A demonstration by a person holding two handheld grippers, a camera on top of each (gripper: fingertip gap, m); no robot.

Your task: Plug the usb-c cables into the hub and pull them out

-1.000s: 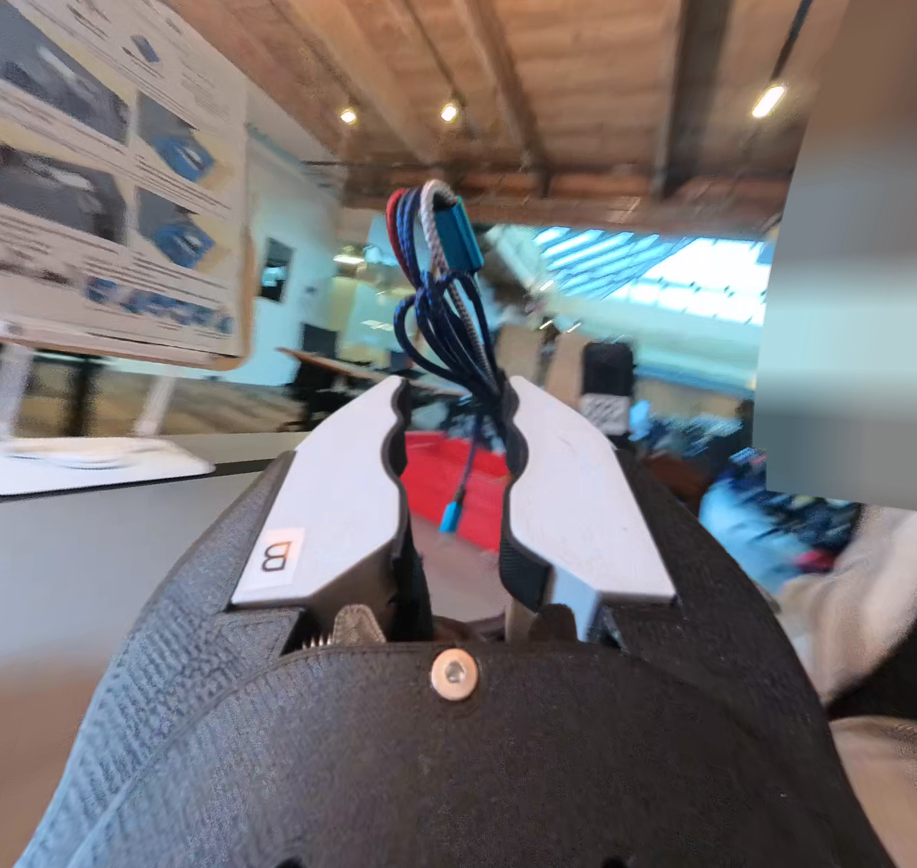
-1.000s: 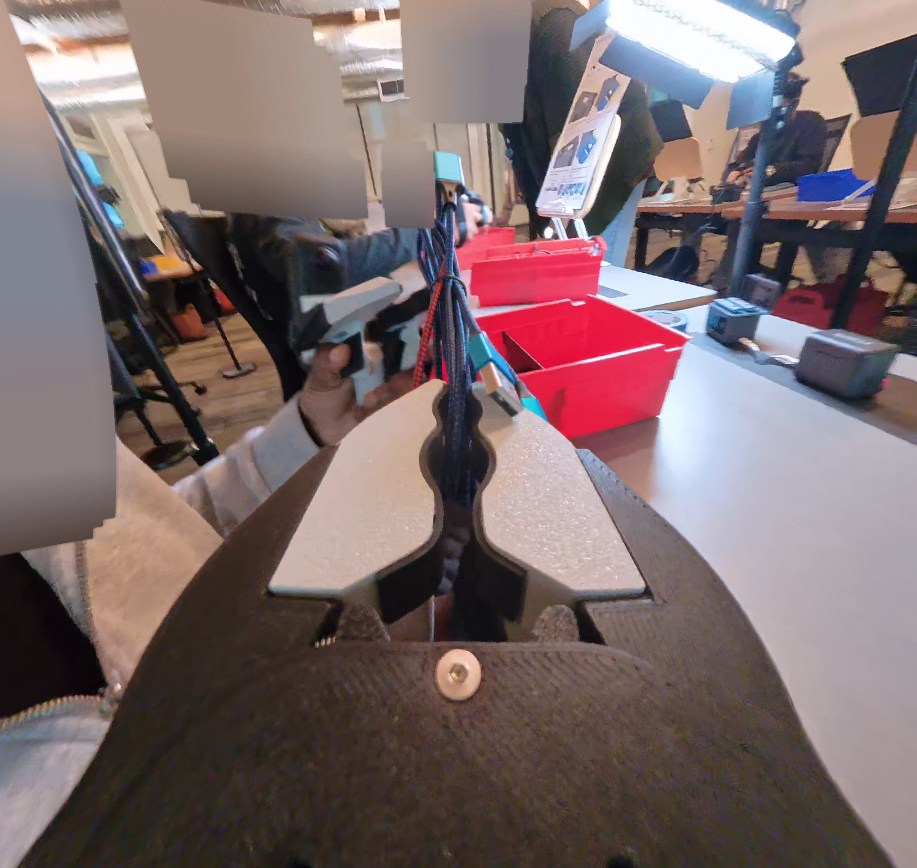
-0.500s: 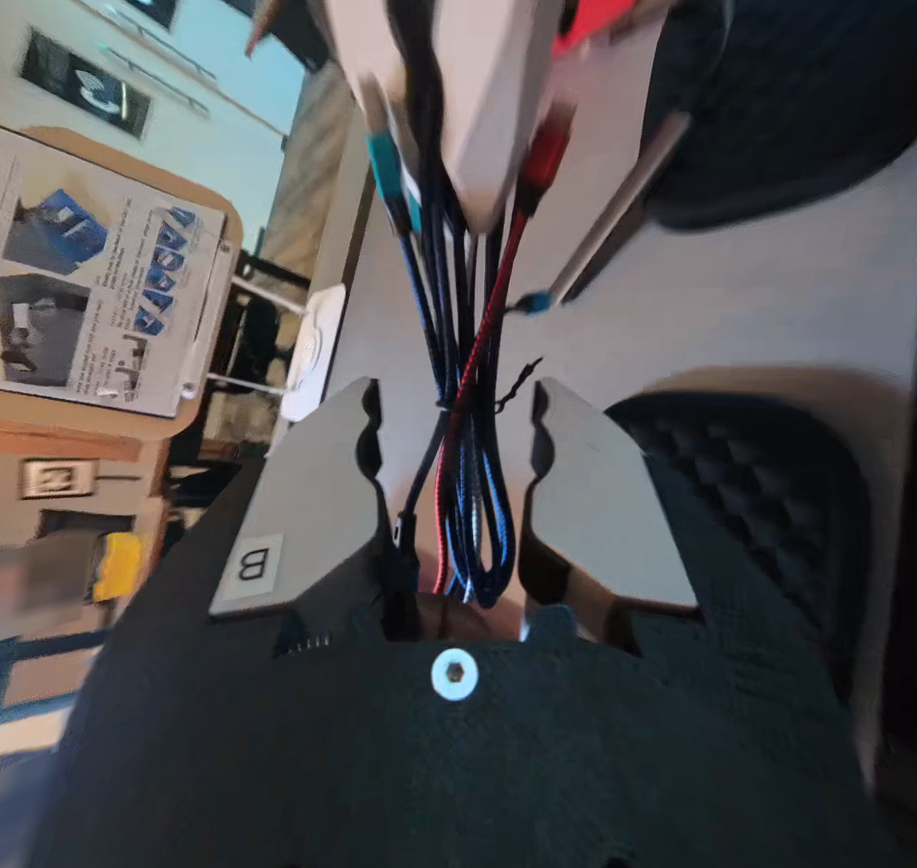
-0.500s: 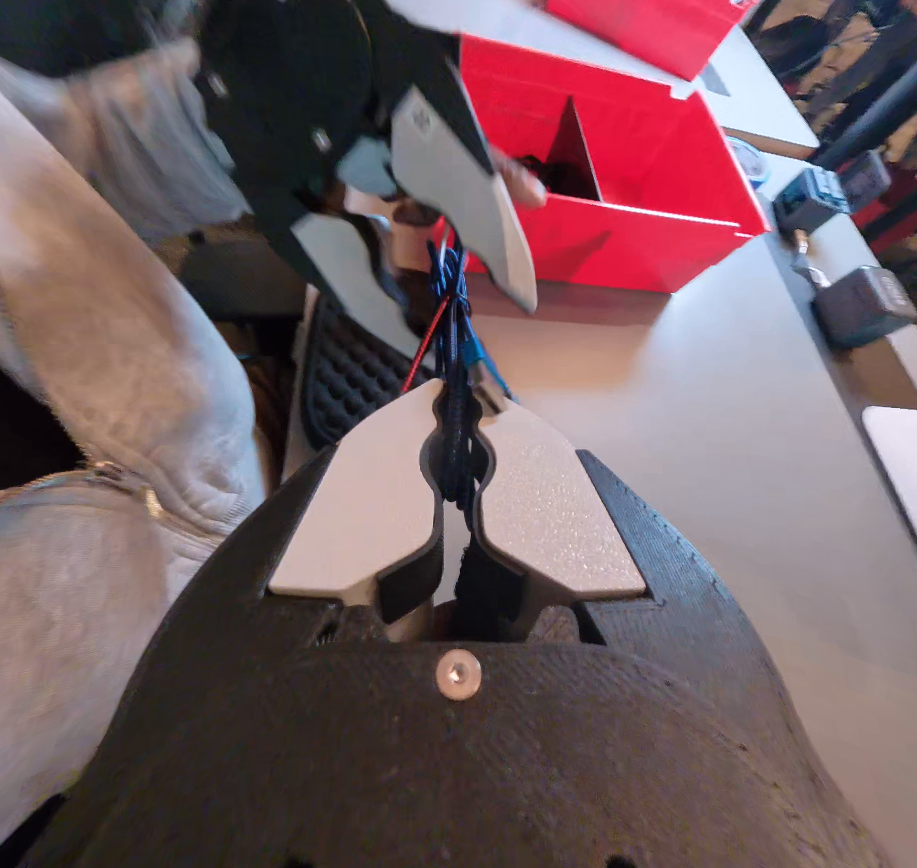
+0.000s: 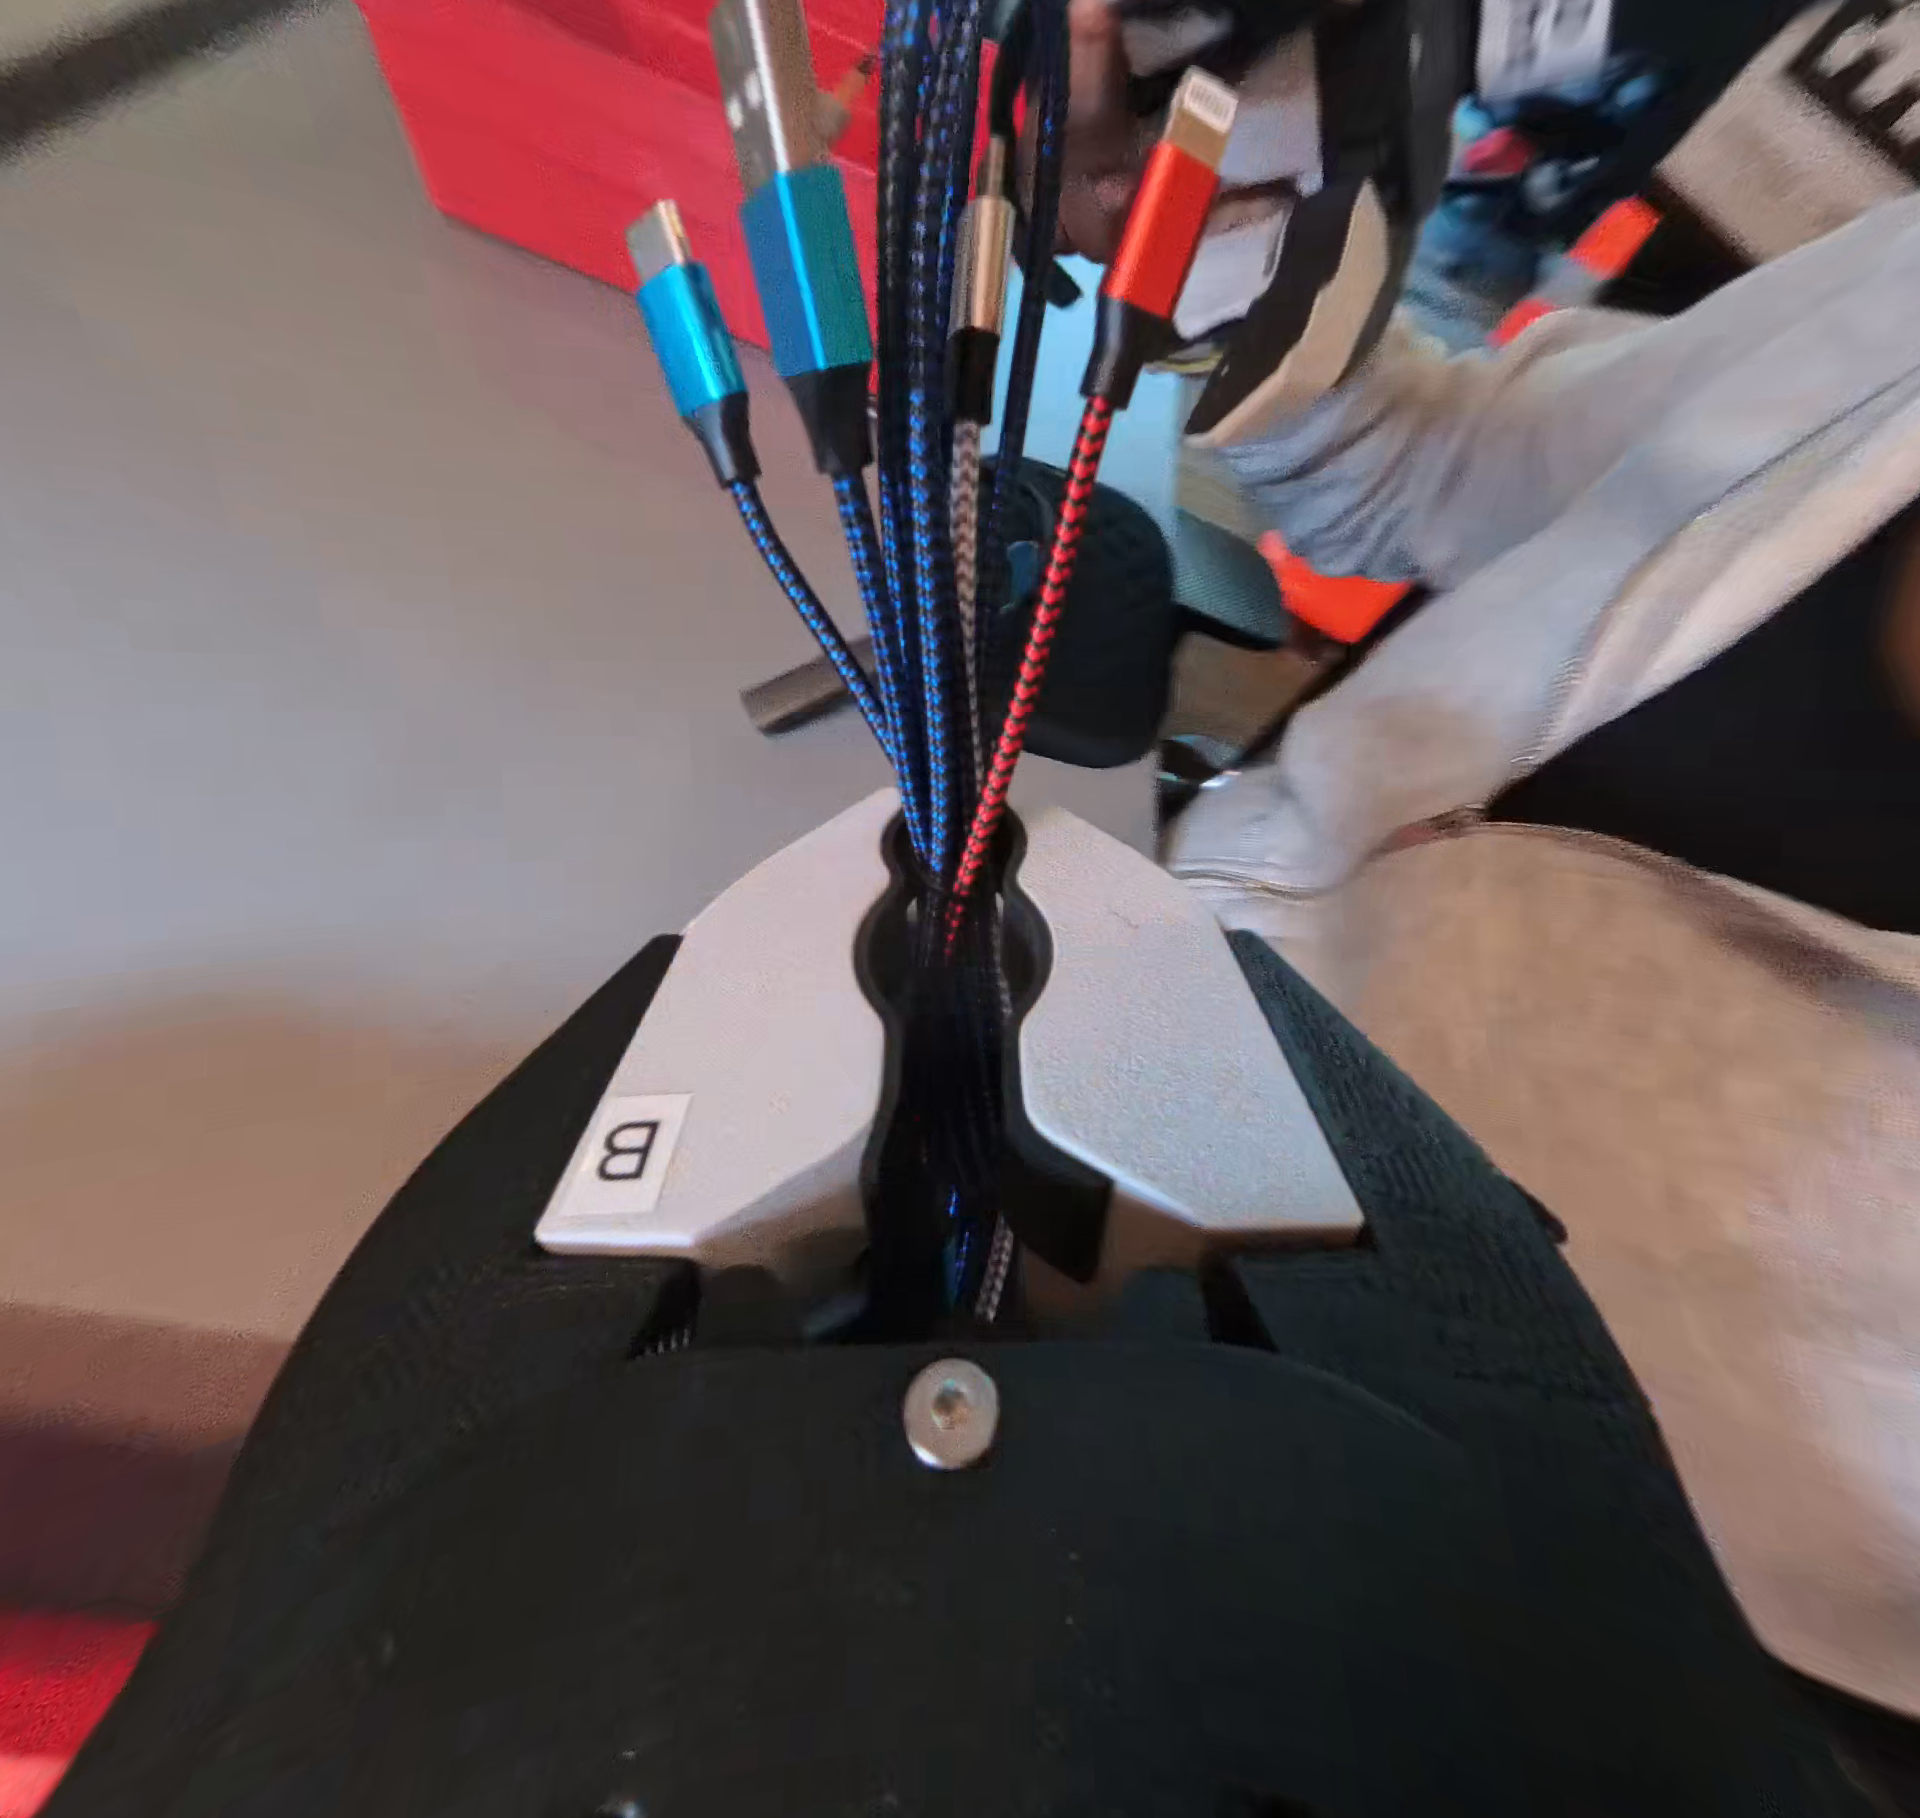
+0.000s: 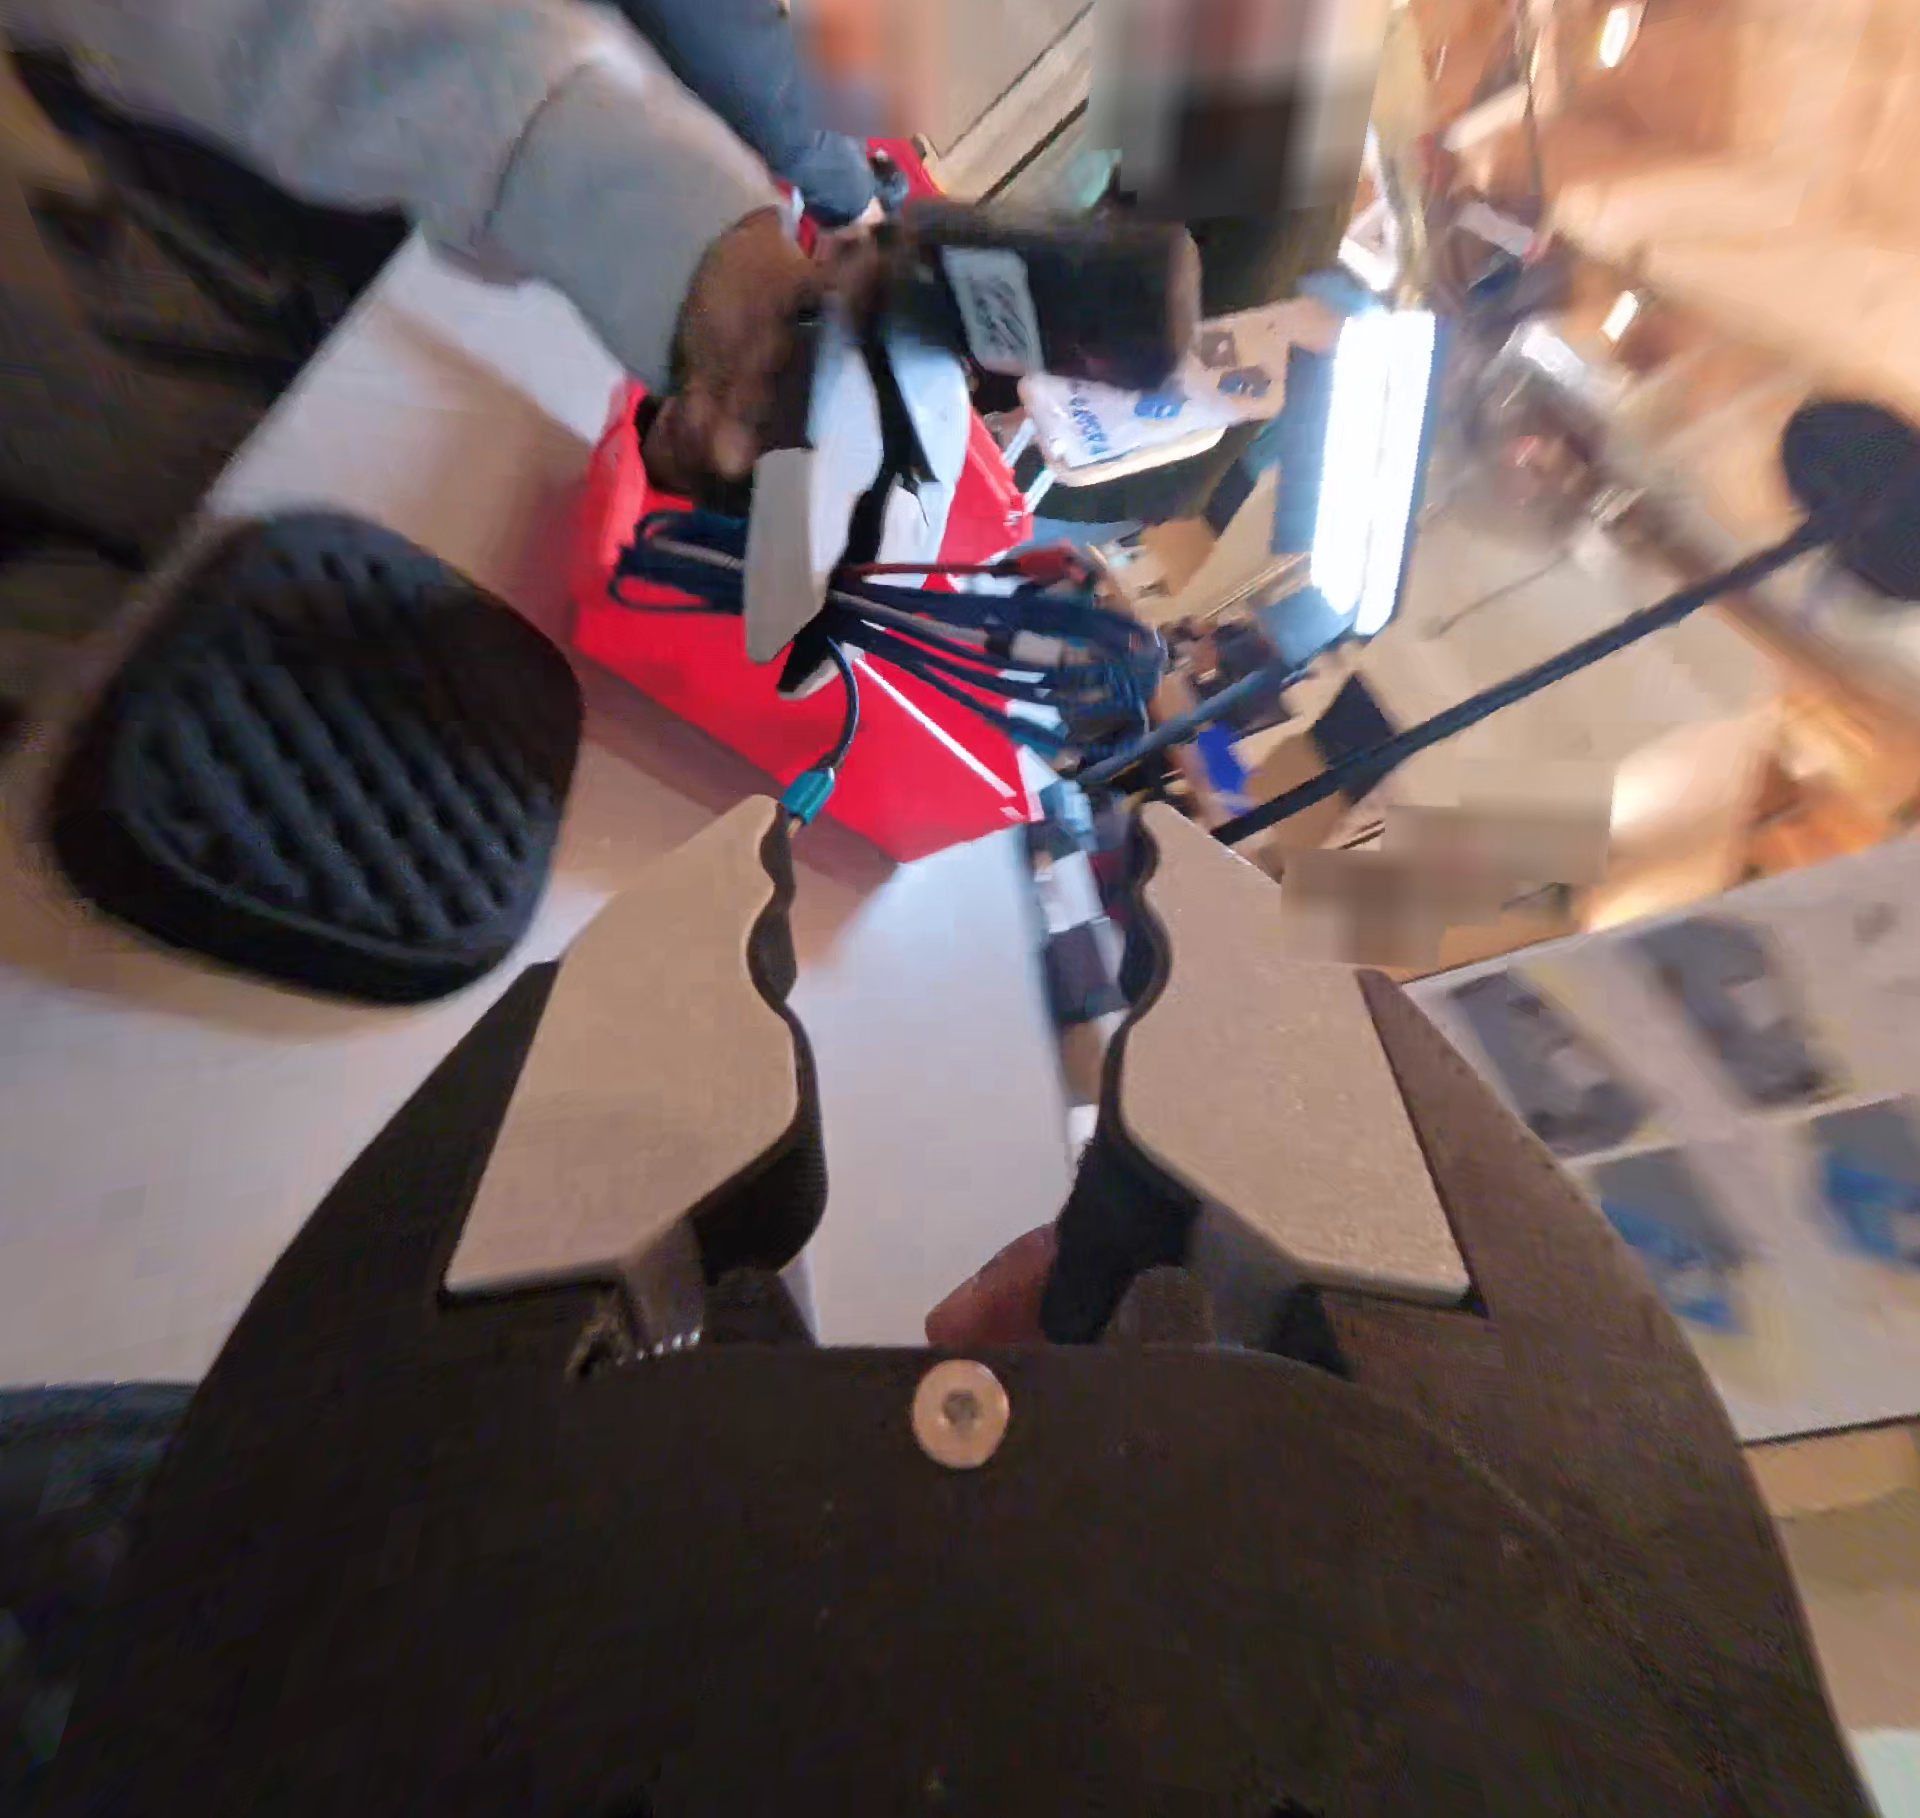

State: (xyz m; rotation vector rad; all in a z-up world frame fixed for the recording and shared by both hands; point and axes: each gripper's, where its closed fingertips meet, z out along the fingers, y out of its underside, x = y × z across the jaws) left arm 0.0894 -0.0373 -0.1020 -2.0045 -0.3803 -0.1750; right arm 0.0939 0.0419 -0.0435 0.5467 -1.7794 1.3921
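My left gripper is shut on a bundle of braided cables, blue, grey and red, that fans up out of its fingers. The plug ends show: a small blue plug, a larger blue plug with a flat metal end, a silver plug and a red plug. My right gripper is open and empty, held over the grey table. In the right wrist view the left gripper holds the bundle in front of a red bin. No hub is in view.
A red bin stands on the table behind the cables; it also shows in the right wrist view. A black ribbed pad lies at the table's near left. A person's grey sleeve is at the right. A light panel and a stand are behind. My right fingertips sit around 11 cm from my left ones.
The right gripper has let go of the cable bundle and opened. The left gripper has closed on the bundle and now holds it alone. Both views have swung round.
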